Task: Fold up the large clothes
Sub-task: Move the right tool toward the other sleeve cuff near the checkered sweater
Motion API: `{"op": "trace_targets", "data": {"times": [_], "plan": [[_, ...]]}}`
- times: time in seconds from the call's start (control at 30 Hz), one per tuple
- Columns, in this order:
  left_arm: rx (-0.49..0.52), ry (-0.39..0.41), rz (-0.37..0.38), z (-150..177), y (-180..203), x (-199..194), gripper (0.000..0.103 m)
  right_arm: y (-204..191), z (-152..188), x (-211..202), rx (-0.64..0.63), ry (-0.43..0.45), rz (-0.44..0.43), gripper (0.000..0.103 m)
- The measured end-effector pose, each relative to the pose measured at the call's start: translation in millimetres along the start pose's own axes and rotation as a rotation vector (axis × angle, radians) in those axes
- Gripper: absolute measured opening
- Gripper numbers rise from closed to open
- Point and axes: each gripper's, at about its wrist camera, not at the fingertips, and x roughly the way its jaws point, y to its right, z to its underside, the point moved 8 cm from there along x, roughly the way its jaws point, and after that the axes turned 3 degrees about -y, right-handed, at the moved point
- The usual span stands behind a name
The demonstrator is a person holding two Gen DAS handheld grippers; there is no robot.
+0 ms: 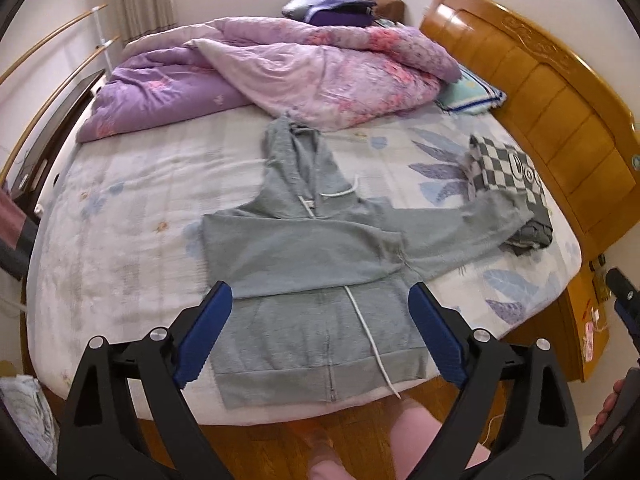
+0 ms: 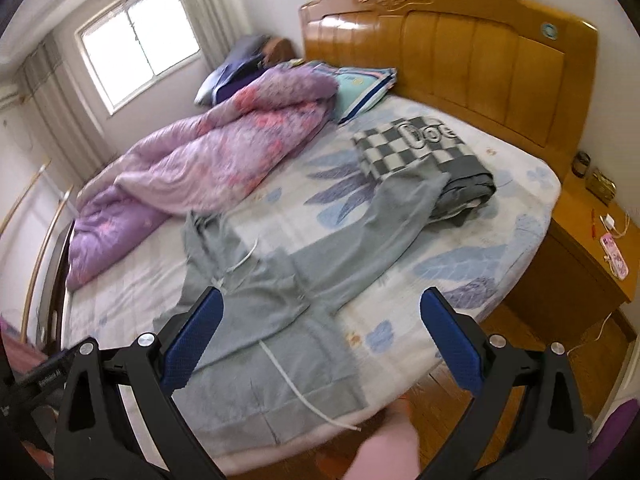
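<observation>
A grey zip hoodie (image 1: 312, 248) lies flat on the bed (image 1: 120, 208), hem at the near edge, hood pointing toward the quilt. One sleeve is folded across its chest. The other sleeve (image 1: 472, 232) stretches right, its cuff resting on a folded checkered garment (image 1: 508, 172). A white drawstring (image 1: 372, 340) trails down the front. My left gripper (image 1: 320, 292) hovers open above the hoodie's lower body, nothing between its blue pads. In the right wrist view my right gripper (image 2: 322, 296) is also open and empty above the hoodie (image 2: 280, 320), with the stretched sleeve (image 2: 384, 232) beyond it.
A crumpled purple and pink quilt (image 1: 320, 68) fills the far side of the bed. A wooden headboard (image 1: 540, 92) stands on the right, a pillow (image 1: 472, 96) beside it. A nightstand (image 2: 584, 256) with small items stands by the bed. Wooden floor and a pink-clad leg (image 1: 416, 432) lie below.
</observation>
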Motion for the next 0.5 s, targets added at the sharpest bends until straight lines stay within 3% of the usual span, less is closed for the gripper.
{"op": "trace_targets", "data": {"times": [0.17, 0.33, 0.5], "plan": [[0.015, -0.026, 0.006, -15, 39, 26, 0.090, 45, -30, 24, 0.070, 0.007, -0.044, 0.095], [-0.012, -0.090, -0.042, -30, 82, 71, 0.090, 105, -72, 72, 0.140, -0.059, -0.075, 0.095], [0.024, -0.120, -0.053, -52, 132, 111, 0.090, 152, -109, 117, 0.097, -0.106, -0.071, 0.095]]}}
